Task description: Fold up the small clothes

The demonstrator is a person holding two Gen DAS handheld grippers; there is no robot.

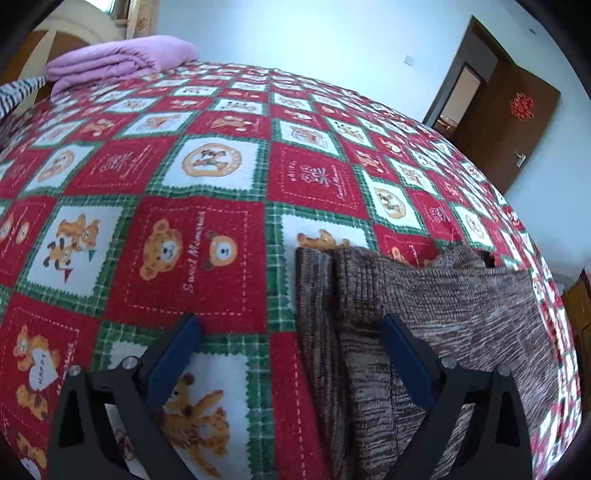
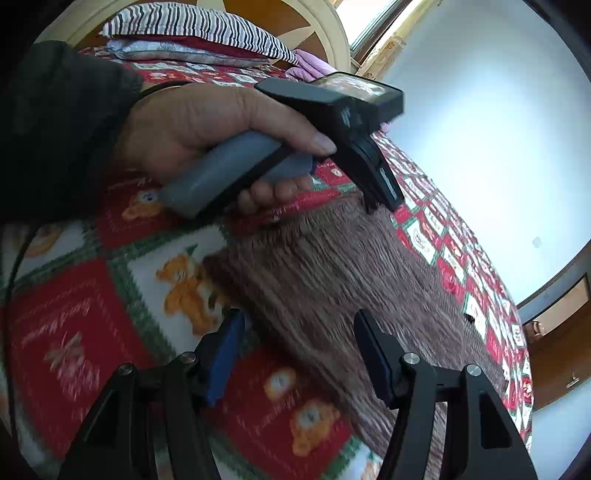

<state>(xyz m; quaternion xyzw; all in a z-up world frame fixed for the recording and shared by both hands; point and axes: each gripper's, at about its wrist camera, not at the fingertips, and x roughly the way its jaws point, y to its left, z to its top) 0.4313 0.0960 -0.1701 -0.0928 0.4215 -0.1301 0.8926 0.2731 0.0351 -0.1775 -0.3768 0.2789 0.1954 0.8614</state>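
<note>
A brown knitted garment (image 1: pixel 424 317) lies on the red, green and white teddy-bear bedspread (image 1: pixel 192 236). It also shows in the right wrist view (image 2: pixel 314 280), blurred by motion. My left gripper (image 1: pixel 290 326) is open, low over the garment's left edge, with one blue pad on the bedspread side and the other over the knit. In the right wrist view the left gripper (image 2: pixel 380 206) is held by a hand, its tips at the garment's far edge. My right gripper (image 2: pixel 299 321) is open and empty over the garment's near edge.
A folded purple blanket (image 1: pixel 118 61) and a striped pillow (image 2: pixel 199 26) lie at the head of the bed by a cream headboard (image 2: pixel 280 22). A brown door (image 1: pixel 517 122) stands in the white wall beyond the bed's far side.
</note>
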